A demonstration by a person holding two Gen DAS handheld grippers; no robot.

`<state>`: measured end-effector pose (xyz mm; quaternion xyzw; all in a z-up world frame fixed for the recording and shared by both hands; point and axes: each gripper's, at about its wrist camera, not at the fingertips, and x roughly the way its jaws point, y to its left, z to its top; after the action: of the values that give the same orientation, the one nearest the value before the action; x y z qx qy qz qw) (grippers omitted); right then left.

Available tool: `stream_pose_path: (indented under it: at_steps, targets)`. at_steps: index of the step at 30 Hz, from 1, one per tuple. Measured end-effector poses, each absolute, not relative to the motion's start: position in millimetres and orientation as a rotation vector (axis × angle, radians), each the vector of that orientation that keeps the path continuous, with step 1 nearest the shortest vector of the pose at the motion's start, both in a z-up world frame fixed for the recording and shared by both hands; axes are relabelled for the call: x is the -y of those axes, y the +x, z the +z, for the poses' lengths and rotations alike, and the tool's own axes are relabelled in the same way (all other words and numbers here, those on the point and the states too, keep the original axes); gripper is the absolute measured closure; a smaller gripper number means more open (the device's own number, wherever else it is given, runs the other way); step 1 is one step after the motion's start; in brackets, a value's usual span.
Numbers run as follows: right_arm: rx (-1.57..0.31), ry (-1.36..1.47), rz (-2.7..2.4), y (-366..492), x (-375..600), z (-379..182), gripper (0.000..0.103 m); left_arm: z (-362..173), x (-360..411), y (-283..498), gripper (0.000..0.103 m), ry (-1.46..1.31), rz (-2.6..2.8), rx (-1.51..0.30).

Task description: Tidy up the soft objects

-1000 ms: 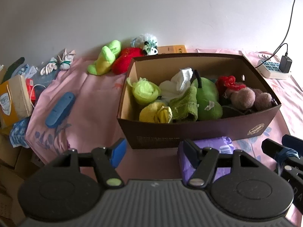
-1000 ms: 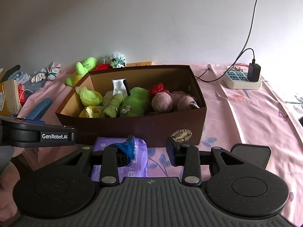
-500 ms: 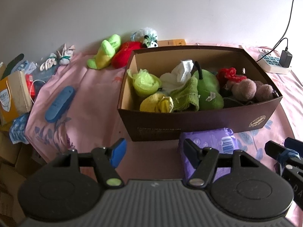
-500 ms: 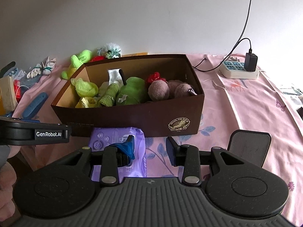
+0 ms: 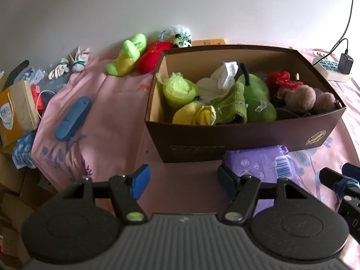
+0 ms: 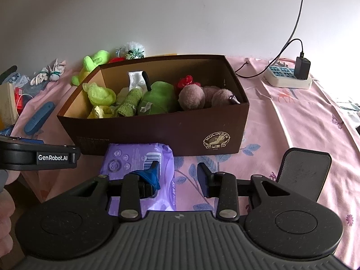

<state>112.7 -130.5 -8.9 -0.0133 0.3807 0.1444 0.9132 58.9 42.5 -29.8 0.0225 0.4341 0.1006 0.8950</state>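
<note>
a plain white wall stands behind a surface under a pink flowered cloth. a cable hangs down the wall to a power strip. bright daylight washes in at the right.

Brown box full of soft toys on pink bed; purple pack against its near wall; left hand-held gripper agape, empty.

Bare pink cloth left of brown box — open passage, purple packet against box front, box crammed with soft toys.
</note>
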Motion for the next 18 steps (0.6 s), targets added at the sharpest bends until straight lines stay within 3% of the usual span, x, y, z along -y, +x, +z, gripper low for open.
stream_pose_path:
  at_steps: [18]
  targets:
    - [-0.812,-0.026,0.265,116,135,-15,0.084,-45,-43,68,0.034,0.050,0.189,-0.946]
